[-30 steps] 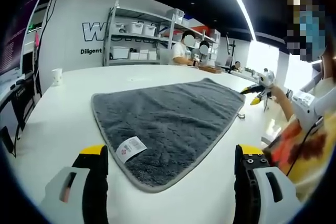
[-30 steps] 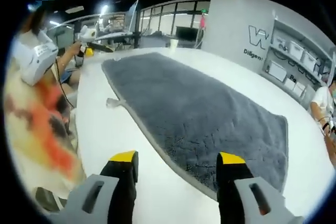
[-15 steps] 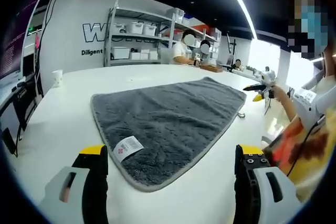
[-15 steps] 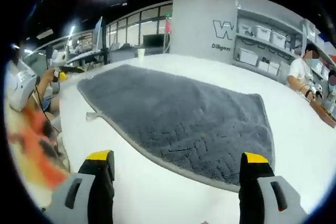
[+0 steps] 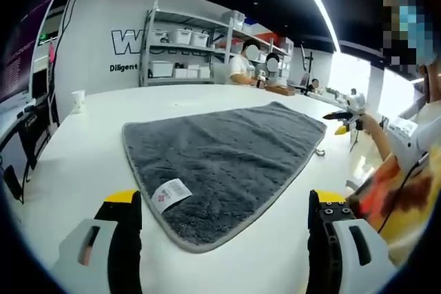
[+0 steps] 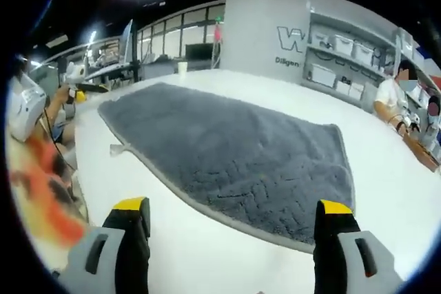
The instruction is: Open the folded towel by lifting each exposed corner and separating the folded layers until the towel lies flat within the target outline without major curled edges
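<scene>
Left gripper and right gripper hang spread wide, holding nothing, above bare table bordering the flat towel.

plush, matt grey cloth towel with stitched hem; smooth, slightly glossy white table.

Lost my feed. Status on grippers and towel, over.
Left gripper open, right gripper open, both off the cloth. Towel spread flat on table, white tag showing. Nothing in the way.
</scene>
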`<state>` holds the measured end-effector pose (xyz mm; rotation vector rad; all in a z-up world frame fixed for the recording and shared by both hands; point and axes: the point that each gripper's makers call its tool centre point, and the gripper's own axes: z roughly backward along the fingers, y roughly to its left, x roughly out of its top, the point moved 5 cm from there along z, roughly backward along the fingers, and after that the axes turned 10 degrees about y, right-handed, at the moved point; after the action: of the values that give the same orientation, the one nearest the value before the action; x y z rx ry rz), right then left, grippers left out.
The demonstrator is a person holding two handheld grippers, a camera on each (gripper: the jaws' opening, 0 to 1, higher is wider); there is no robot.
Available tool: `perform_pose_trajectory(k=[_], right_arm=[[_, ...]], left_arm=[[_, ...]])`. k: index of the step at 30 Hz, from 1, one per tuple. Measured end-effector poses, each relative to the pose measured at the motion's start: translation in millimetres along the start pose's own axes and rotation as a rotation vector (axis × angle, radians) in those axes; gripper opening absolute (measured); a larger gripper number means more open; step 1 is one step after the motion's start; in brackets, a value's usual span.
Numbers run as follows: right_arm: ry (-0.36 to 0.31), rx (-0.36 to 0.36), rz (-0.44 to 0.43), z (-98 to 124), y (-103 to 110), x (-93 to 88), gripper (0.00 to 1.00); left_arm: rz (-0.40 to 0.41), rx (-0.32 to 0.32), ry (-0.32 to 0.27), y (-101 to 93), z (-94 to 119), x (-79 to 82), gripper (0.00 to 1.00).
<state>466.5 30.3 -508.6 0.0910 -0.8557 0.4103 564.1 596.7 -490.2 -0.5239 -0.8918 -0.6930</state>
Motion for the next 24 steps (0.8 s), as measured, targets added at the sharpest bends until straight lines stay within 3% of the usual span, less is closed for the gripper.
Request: perform_pose_trajectory(k=[24], right_arm=[[0.021,0.004,0.014,-3.0,0.4,1.2,0.99]], left_arm=[[0.004,0.006,-0.006,-1.0,1.9,1.4,0.99]])
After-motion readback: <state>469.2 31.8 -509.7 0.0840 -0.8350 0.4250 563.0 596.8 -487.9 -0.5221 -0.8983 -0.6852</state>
